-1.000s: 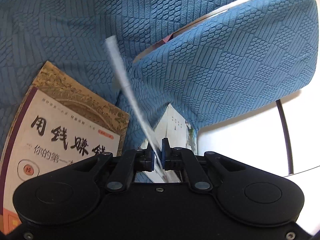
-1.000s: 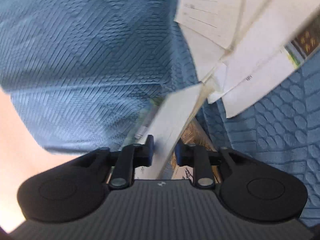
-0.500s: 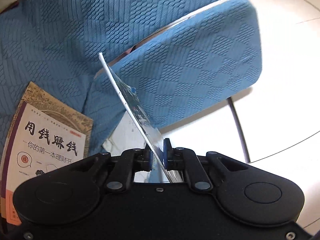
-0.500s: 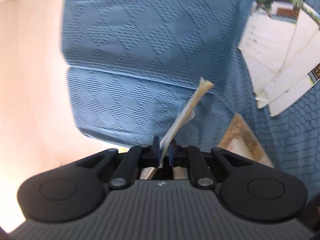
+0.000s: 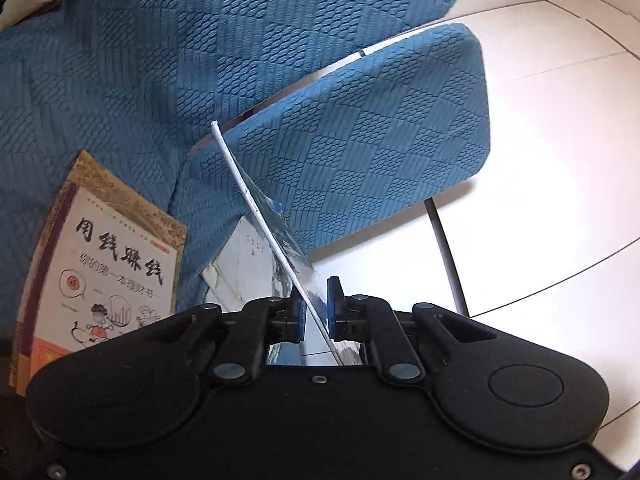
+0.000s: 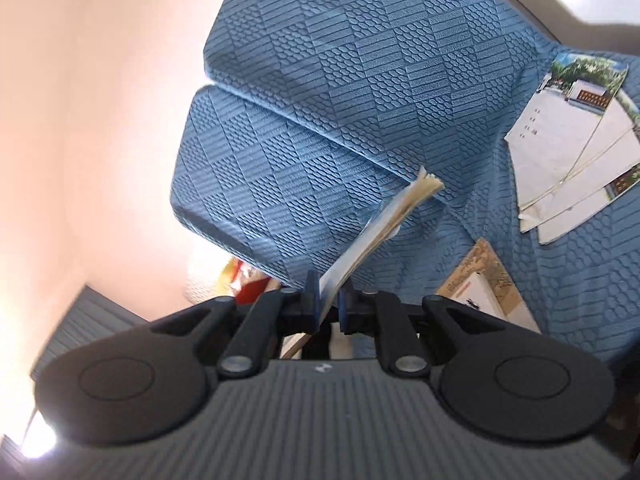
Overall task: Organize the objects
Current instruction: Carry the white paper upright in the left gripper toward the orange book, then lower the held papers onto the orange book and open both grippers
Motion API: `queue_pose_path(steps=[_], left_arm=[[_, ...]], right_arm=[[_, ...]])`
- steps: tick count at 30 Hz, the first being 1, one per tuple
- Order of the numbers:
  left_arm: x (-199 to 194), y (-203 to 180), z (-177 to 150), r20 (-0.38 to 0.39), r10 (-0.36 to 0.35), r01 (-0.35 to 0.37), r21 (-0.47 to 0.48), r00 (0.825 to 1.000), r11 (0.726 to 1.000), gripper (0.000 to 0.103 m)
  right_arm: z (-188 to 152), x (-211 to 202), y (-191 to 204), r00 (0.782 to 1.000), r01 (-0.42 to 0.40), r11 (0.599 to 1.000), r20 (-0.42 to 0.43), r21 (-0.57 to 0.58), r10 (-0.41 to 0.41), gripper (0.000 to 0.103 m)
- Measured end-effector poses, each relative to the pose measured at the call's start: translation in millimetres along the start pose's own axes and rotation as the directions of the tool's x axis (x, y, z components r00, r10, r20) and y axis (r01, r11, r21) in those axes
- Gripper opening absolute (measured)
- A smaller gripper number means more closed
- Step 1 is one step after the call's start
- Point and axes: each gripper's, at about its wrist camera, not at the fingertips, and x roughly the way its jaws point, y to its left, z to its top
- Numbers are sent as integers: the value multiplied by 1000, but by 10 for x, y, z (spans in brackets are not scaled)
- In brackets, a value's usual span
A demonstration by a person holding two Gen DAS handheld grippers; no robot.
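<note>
- Nearest in the left wrist view: left gripper (image 5: 316, 306), black body, blue pads, clamped on a thin booklet (image 5: 276, 236) seen edge-on.
- Booklet slanting up and to the left from the jaws, white edge toward the camera, glossy blue-printed cover on its right face, lifted clear of the sofa (image 5: 160, 60).
- Just behind the jaws, a spread of pale printed sheets (image 5: 244, 264) lying flat on the blue textured fabric.
- Left of those, a book with Chinese title (image 5: 108, 268), white cover with a brown patterned border and cartoon figures, flat on the seat.
- Farther back, blue armrest (image 5: 372, 140) of the sofa, then a thin dark metal leg (image 5: 444, 252) and white tiled floor (image 5: 560, 120).
- Nearest in the right wrist view: right gripper (image 6: 328, 300), jaws closing within the last second, now pinched on a paperback (image 6: 380, 224) with cream pages.
- Paperback rising up and to the right from the pads, page edges fanned slightly at the far tip, held in the air above the cushion.
- Right of the gripper, a corner of the brown-bordered book (image 6: 484, 280) on the seat.
- Beyond it, loose leaflets with photo corners (image 6: 572, 140) fanned on the fabric.
- Behind the paperback, a blue seat cushion (image 6: 280, 160); under its edge something red and yellow, too blurred to name.
- Farthest left, a pale pinkish wall (image 6: 80, 120).
</note>
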Motion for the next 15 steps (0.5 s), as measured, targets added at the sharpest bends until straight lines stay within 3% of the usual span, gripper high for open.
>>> queue_pose_path(steps=[4,9,15], left_arm=[[24,238,4,-29,30,-32,-57,999,998,9],[106,406,-13,-37,130,-131,-30,991,991,9],[182,606,-46,-59,254,-255,3,965,967,12]], right_arm=[[-109,48,-16,998,51,998,-21,-26,-52,12],[-260,146,-63,990,115,990,-68,-77,-120,13],[-437,300,-162,969,198,972,-126,-125,-214,14]])
